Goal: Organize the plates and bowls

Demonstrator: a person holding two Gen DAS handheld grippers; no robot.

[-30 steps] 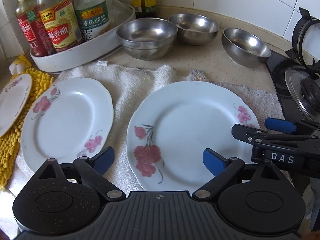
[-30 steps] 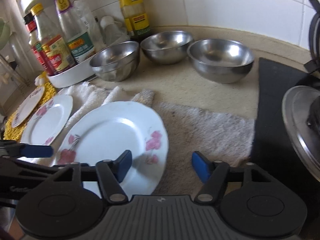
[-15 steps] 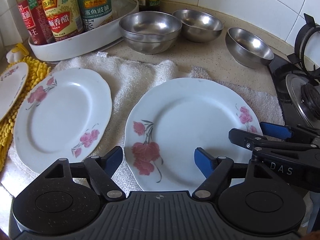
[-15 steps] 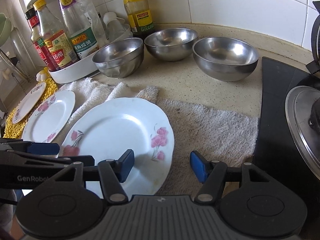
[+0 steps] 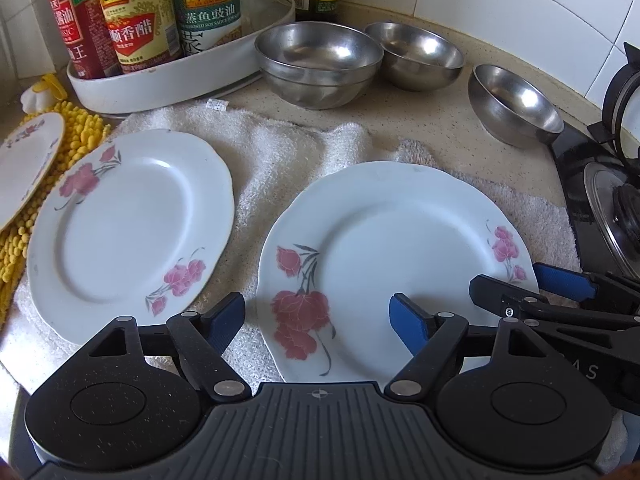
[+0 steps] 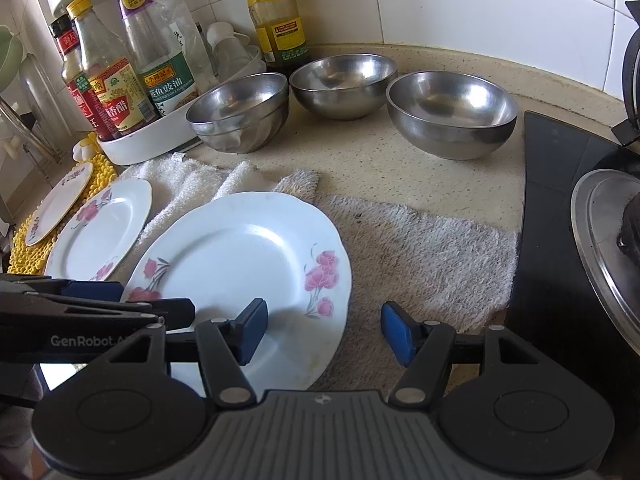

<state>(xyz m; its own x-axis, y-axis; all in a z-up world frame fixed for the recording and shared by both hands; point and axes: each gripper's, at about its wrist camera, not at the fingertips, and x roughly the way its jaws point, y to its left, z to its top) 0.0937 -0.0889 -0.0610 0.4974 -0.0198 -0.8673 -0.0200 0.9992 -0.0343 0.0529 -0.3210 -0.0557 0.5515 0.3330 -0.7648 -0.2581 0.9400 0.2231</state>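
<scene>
Towel (image 5: 280, 160): plate (image 5: 392, 248) rims between both tongs' jaws

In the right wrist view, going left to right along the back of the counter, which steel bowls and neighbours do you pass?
White bottle tray → stacked steel bowls → middle steel bowl → right steel bowl → black stove top.
</scene>
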